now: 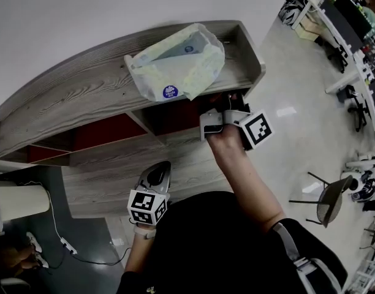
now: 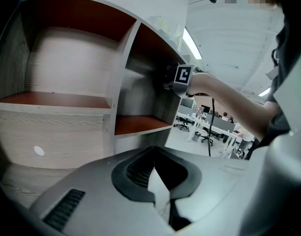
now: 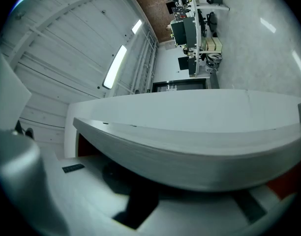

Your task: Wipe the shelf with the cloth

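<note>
Grey shelf [image 1: 83,100] (pale floor [image 1: 298,97]) faces closed left hand-held gripper [image 1: 159,169], closed right hand-held gripper [image 1: 228,106]

a bag [image 1: 175,63] is laid on top of the shelf [image 1: 71,100], toward its right end. the right gripper [image 1: 227,108] is held at the compartment beneath it, the left gripper [image 1: 157,173] before the shelf's lower front.

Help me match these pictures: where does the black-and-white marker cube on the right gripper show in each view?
Head view: black-and-white marker cube right of centre, at the right end of the grey wood-grain shelf.
Left gripper view: cube upper middle, at the right compartment's mouth.
Right gripper view: not in it.
Shared landmark: that shelf.
</note>
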A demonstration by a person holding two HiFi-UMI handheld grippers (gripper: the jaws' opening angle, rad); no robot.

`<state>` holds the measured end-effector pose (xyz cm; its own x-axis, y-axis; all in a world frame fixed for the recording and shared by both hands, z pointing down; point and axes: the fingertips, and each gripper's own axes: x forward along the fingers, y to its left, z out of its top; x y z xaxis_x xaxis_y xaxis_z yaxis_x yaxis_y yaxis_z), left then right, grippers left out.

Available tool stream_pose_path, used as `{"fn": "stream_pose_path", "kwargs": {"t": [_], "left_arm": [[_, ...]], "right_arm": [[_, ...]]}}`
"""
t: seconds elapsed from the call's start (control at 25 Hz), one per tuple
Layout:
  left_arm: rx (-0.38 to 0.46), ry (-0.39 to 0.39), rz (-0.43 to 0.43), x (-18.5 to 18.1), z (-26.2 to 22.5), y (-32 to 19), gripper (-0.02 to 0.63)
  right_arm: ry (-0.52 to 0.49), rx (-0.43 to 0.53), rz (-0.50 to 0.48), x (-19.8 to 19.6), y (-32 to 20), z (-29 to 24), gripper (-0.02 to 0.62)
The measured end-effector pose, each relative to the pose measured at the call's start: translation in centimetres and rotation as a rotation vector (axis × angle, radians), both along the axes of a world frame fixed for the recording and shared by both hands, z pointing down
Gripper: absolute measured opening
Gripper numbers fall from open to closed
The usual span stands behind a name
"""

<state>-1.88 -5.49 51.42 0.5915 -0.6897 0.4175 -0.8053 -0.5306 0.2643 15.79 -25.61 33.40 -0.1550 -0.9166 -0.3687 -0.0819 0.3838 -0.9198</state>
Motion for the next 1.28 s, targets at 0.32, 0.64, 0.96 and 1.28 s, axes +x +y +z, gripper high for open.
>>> {"fn": "stream_pose_path", "kwargs": {"t": [0.32,0.64,0.96,1.28], "left_arm": [[-0.008,-0.002,-0.011,-0.1,0.2,-0.4,0.006],[-0.011,-0.003,-0.009,0.2,0.3,-0.2,0.006],[-0.011,-0.002,-0.032,-0.6,0.4,0.0,0.006],[-0.002,0.008,-0.026,-0.4,0.1,0.1,0.006]], "right_arm": [[0.018,-0.124,0.034,-0.1,-1.9,5.2,0.046],[0.056,-0.289,0.043,0.0,-2.6,11.9,0.046],[0.08,-0.39,0.051,0.1,-2.3,15.9,0.046],[0.103,-0.409,0.058,0.1,-1.8,16.4,0.044]]}}
